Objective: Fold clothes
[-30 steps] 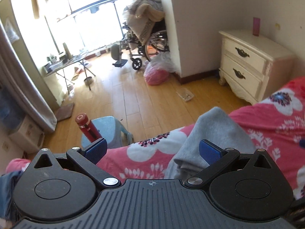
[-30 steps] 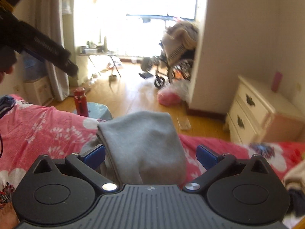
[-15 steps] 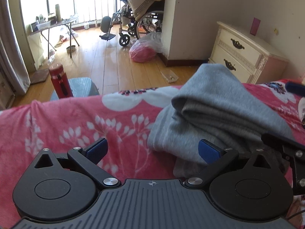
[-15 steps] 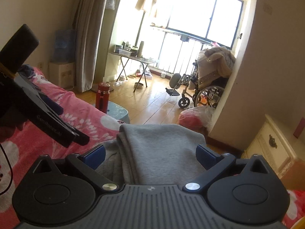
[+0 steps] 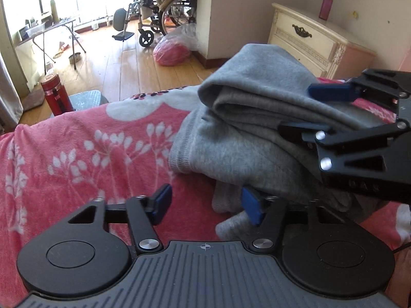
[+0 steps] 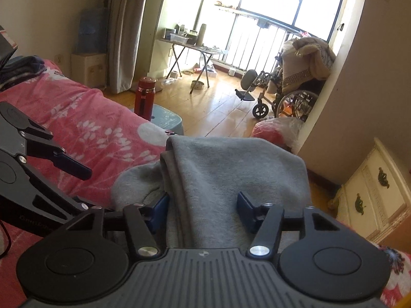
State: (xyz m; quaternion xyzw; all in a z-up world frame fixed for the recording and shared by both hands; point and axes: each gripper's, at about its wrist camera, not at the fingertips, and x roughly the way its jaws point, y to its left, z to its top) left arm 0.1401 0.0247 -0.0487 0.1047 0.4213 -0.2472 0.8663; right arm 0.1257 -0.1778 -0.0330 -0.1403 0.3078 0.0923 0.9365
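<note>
A folded grey garment [image 5: 257, 97] lies on the pink flowered blanket [image 5: 90, 141] near the bed's edge. My right gripper [image 6: 203, 208] is shut on the grey garment [image 6: 231, 169], and the thick fold fills the gap between its blue pads. In the left wrist view the right gripper [image 5: 298, 110] comes in from the right, one pad on top of the fold and the other finger tucked under a layer. My left gripper [image 5: 207, 205] is open just in front of the garment's near hem. Its right pad touches loose grey cloth and blanket shows between its fingers. One left finger [image 6: 74, 166] shows in the right wrist view.
A cream nightstand [image 5: 308, 41] stands beyond the bed on the right. On the wooden floor are a red flask [image 5: 55, 95] on a blue stool, a red bag [image 5: 172, 51], a wheelchair [image 5: 164, 12] and a folding table. Dark clothes [image 6: 23, 64] lie at the bed's far left.
Both grippers' fingers have narrowed from wide open. The right gripper has closed around the grey fold. The left gripper has dropped closer to the blanket and the garment's hem.
</note>
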